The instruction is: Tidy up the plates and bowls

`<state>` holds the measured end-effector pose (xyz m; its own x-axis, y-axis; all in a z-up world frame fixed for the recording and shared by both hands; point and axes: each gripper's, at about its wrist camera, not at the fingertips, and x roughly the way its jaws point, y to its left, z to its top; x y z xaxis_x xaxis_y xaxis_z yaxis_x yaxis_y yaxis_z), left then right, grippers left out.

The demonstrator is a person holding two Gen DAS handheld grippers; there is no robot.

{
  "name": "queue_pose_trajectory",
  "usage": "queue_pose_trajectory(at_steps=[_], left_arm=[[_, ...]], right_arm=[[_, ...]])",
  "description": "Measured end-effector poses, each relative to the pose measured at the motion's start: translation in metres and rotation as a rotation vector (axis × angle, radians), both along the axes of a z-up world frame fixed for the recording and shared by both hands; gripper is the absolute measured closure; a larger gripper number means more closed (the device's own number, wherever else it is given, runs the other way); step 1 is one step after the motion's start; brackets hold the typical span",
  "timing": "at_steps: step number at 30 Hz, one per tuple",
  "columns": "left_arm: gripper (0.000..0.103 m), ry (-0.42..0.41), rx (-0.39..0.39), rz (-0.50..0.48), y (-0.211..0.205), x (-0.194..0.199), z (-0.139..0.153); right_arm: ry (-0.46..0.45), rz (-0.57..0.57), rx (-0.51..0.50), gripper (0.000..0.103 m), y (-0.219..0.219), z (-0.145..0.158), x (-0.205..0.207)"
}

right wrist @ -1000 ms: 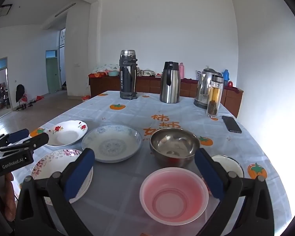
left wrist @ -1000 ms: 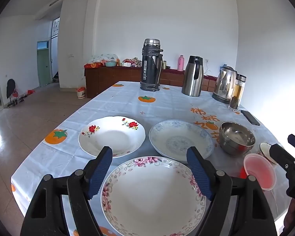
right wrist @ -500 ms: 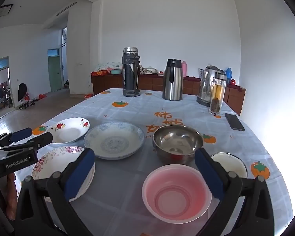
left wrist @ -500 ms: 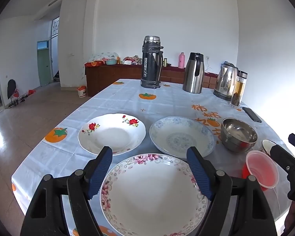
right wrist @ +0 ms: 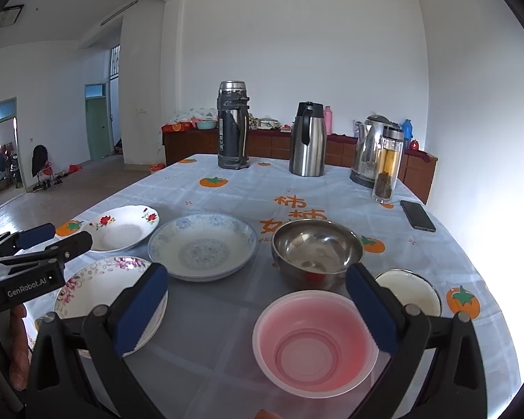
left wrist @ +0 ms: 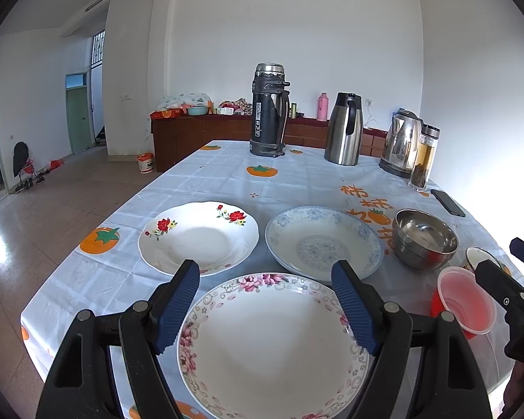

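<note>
My left gripper (left wrist: 265, 279) stands open just above a pink-flowered plate (left wrist: 272, 345) at the table's near edge. Behind it lie a red-flowered plate (left wrist: 197, 235) on the left and a blue-patterned plate (left wrist: 323, 241) on the right. My right gripper (right wrist: 256, 282) is open over a translucent pink plastic bowl (right wrist: 314, 342). A steel bowl (right wrist: 316, 246) sits beyond it, and a small white enamel bowl (right wrist: 410, 291) lies to its right. The left gripper (right wrist: 35, 237) shows at the left edge of the right wrist view, over the pink-flowered plate (right wrist: 97, 282).
At the table's far end stand a dark thermos (left wrist: 269, 111), a steel carafe (left wrist: 344, 129), an electric kettle (left wrist: 400, 146) and a glass tea bottle (left wrist: 424, 157). A black phone (right wrist: 417, 215) lies near the right edge. Tiled floor lies left of the table.
Both views have shifted slightly, with the far objects sitting a little lower in the frame. Both grippers stay open and the plates and bowls have not moved.
</note>
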<state>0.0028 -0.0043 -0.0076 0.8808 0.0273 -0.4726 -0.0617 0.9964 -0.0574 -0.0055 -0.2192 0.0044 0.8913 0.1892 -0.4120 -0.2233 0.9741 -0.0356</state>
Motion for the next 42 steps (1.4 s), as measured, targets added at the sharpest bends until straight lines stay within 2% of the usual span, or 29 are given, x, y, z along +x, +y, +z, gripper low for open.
queue_pose_trajectory(at_steps=[42], left_arm=[[0.023,0.008,0.012,-0.005,0.000,0.002,-0.002]], right_arm=[[0.013,0.016,0.000,0.000,0.007,-0.010,0.000]])
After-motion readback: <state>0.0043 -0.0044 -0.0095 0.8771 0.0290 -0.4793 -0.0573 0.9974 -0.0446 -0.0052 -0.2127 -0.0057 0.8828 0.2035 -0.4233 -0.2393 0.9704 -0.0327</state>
